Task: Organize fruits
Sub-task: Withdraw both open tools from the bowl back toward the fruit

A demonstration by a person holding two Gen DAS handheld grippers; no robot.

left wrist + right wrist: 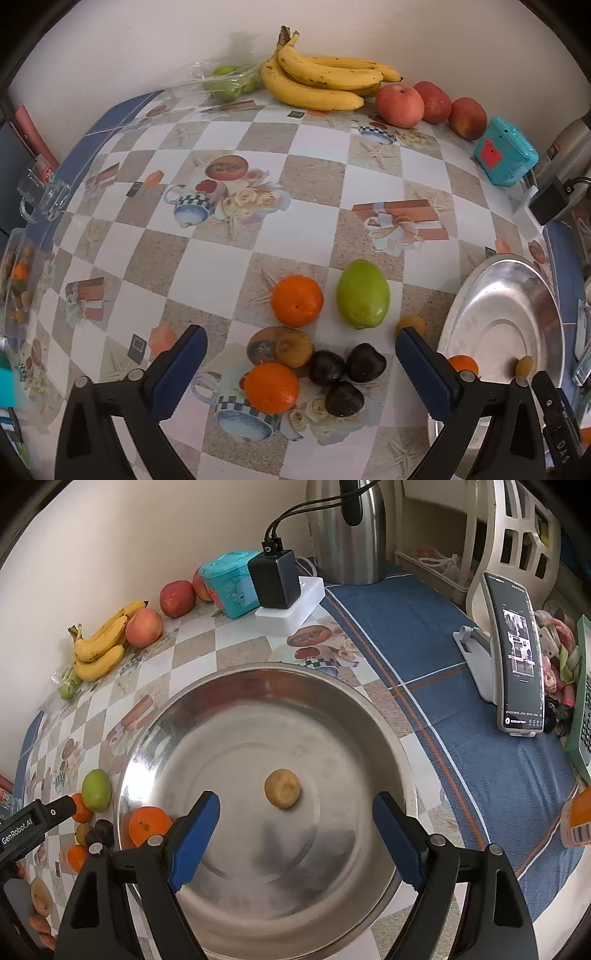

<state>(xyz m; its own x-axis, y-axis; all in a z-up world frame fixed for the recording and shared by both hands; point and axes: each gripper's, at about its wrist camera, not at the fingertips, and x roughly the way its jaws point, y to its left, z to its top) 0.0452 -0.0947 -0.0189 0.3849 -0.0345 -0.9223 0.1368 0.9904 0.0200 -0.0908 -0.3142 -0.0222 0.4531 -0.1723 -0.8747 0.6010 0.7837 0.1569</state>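
Observation:
My left gripper is open and empty above a cluster of fruit on the tablecloth: two oranges, a green mango, a brown fruit and three dark chestnuts. A steel bowl stands to the right. My right gripper is open and empty over that steel bowl, which holds a small tan fruit and an orange at its left rim.
Bananas, three red apples, bagged green fruit and a teal box line the back wall. A glass mug stands at the left edge. A kettle, charger and phone on a stand sit on the right.

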